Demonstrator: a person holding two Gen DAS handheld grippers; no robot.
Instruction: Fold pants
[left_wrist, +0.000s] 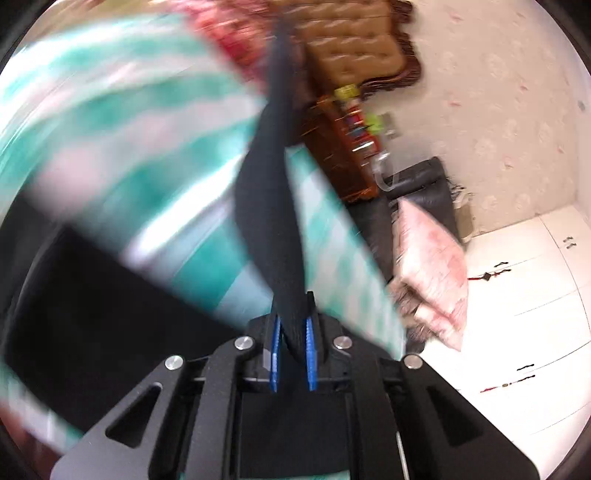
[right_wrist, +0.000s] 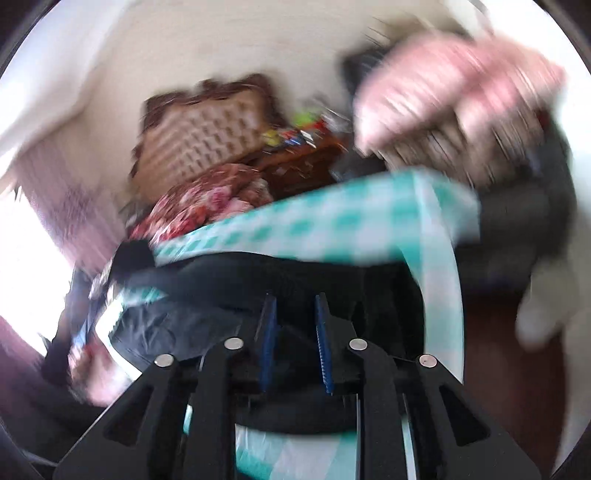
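Item: black fabric pants (left_wrist: 271, 206). Location: lifted above the teal-and-white checked bed sheet (left_wrist: 147, 147); 1 taut band of the cloth runs away from the left gripper (left_wrist: 291, 334), with a further dark mass lying low on the sheet in the left wrist view.

Left gripper: blue-padded fingers (left_wrist: 310, 343) clenched on the band of pants.

Right gripper (right_wrist: 295, 336): blue fingers (right_wrist: 323, 350) set slightly apart with black cloth around them; blur prevents telling whether they grip.

Surroundings: pink patterned pillow (left_wrist: 430, 266), brown tufted headboard (left_wrist: 354, 40), red floral bedding (right_wrist: 207, 206).

Step judged in hand: carrying 1 end of the pants across for a fold.

Handling notes: keep both held points level and the band taut; lower onto flat sheet, edge to edge; release only once the cloth lies flat. Risk: slack fabric bunching.
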